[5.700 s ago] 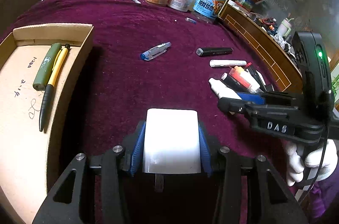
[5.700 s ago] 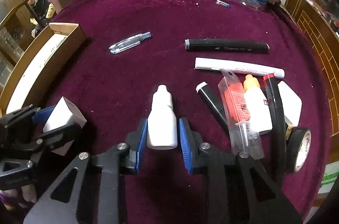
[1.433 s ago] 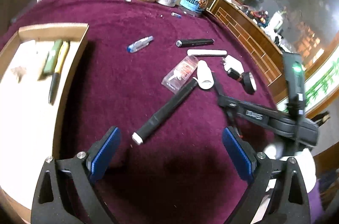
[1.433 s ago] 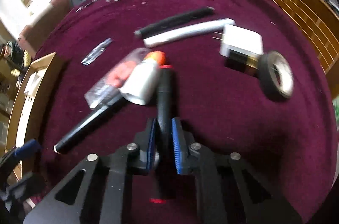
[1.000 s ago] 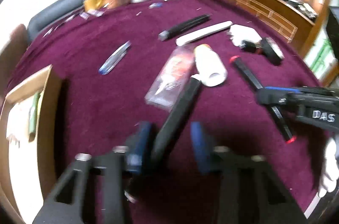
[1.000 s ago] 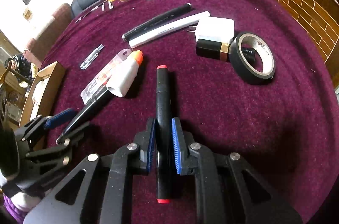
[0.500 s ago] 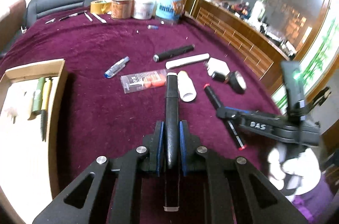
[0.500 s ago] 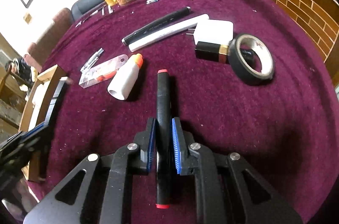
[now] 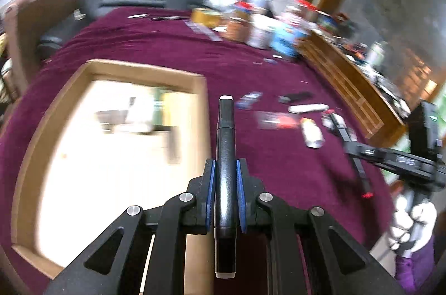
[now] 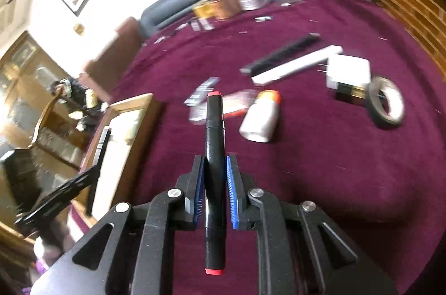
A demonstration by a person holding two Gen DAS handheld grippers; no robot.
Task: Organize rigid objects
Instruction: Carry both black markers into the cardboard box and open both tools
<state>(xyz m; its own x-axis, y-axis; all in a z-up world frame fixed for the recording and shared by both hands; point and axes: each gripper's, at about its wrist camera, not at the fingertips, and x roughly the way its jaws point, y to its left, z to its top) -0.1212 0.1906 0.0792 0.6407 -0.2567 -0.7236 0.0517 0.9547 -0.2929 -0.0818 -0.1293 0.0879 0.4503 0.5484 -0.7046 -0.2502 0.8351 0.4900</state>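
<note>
1. Left gripper (image 9: pixel 225 193): jaws clamped on a black marker with white end caps (image 9: pixel 226 144). They have just finished closing, with the marker between the blue pads (image 9: pixel 240 194).
2. The white-capped marker lies along the gripper's axis, off the cloth, its far tip near the right wall of the cardboard tray (image 9: pixel 201 111) (frame motion-blurred; tray contents unreadable).
3. Right gripper (image 10: pixel 214 190): jaws closed on a black marker with red end caps (image 10: pixel 214 133), held clear of the maroon tablecloth (image 10: pixel 320 169).
4. On the cloth beyond the red-capped marker: a white bottle with an orange cap (image 10: pixel 260 118) on its side, a clear packet (image 10: pixel 237 102) just left of it, a black marker (image 10: pixel 281 53) and a white marker (image 10: pixel 295 65) side by side.
5. Further right: white charger (image 10: pixel 348 72), black tape roll (image 10: pixel 386 101).
</note>
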